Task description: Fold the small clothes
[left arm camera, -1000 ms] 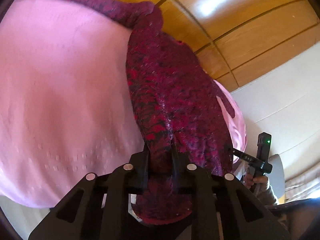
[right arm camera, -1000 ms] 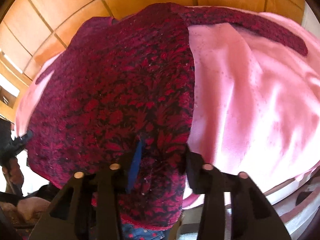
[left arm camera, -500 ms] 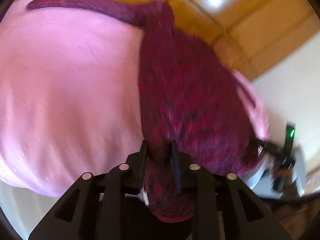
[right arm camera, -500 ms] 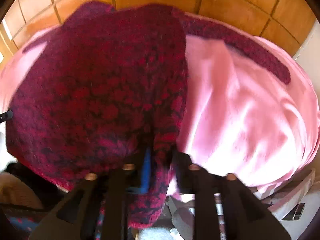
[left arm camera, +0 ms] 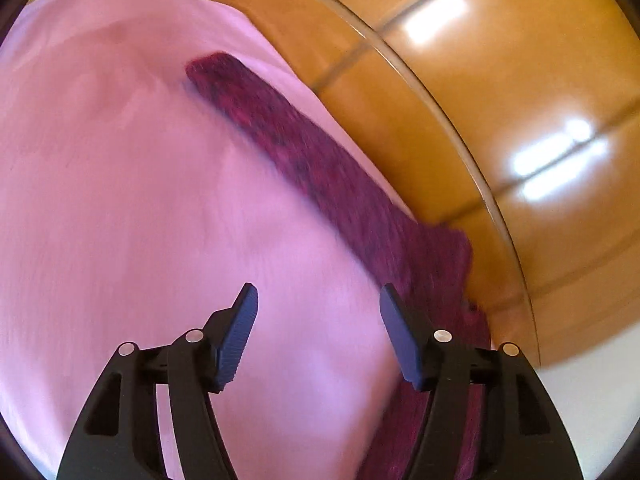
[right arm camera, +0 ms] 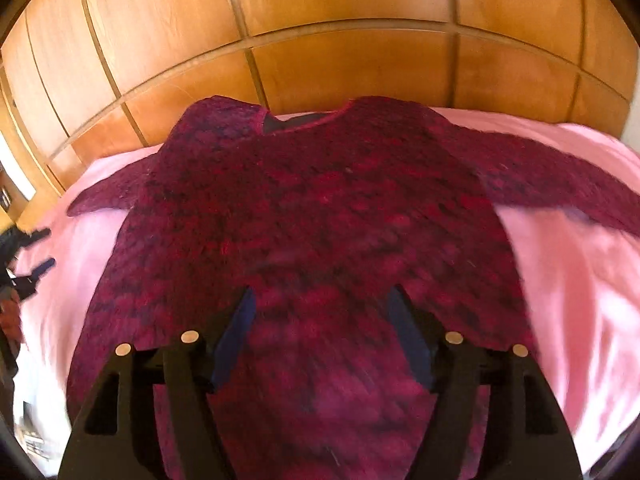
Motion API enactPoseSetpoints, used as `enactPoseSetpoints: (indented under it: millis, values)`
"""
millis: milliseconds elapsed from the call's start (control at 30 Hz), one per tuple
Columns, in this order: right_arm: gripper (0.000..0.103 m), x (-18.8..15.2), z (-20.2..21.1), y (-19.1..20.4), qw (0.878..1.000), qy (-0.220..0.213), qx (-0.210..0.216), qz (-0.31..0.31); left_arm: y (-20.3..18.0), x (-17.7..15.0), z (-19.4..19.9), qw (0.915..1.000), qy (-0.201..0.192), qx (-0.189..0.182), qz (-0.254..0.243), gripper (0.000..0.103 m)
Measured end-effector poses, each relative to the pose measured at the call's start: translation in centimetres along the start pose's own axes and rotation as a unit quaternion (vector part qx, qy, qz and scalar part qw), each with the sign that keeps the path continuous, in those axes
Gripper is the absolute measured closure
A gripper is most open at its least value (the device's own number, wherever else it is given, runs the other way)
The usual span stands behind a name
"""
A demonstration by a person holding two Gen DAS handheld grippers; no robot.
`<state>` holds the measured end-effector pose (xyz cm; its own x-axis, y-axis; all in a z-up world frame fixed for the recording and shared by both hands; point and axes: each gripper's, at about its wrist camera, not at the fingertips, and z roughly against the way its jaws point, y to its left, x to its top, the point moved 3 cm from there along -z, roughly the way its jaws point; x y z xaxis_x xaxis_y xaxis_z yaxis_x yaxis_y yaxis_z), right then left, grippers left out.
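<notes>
Left tongs: jaws opening, wide apart at the lower centre of the left wrist view; nothing gripped; only pink sheet between the pads.
Right tongs: jaws opening, spread at the lower centre of the right wrist view; pads not pressing on anything; sweater fabric lies in the gap beneath them.
Sweater: dark red and black knit, lying flat and spread on the pink sheet, filling the middle of the right wrist view; neckline toward the top of the frame, near the wooden panelling.
Sleeves: one reaches to the right edge of the right wrist view, the other, shorter in view, toward the left. In the left wrist view one sleeve runs diagonally from upper centre to lower right, passing behind the right-hand finger.
Pink sheet: covers the bed under the sweater; fills the left of the left wrist view.
Wooden panelling: glossy, across the top of both views.
Sharpness: both views blurred.
</notes>
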<state>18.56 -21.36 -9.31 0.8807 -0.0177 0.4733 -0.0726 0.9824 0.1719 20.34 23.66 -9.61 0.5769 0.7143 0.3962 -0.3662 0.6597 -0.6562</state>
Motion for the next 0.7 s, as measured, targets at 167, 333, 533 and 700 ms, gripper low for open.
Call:
enactPoseSetpoints:
  millis: [167, 333, 533, 700]
  values:
    - [0.032, 0.0, -4.3, 1.6, 0.999, 0.010, -0.033, 0.031, 0.6, 4.9, -3.3, 0.9993, -0.004, 0.031, 0.023, 0.041]
    - [0.026, -0.5, -5.4, 1.1, 0.999, -0.004, -0.034, 0.032, 1.9, 8.2, -7.0, 0.9971, 0.001, 0.054, 0.054, 0.041]
    - [0.021, -0.6, -6.1, 1.2, 0.999, -0.002, -0.033, 0.034, 3.2, 10.9, -8.7, 0.9943, -0.015, 0.052, 0.092, 0.061]
    - [0.019, -0.5, -6.3, 1.4, 0.999, 0.000, -0.039, 0.038, 3.0, 11.5, -7.6, 0.9954, -0.034, 0.072, 0.054, 0.093]
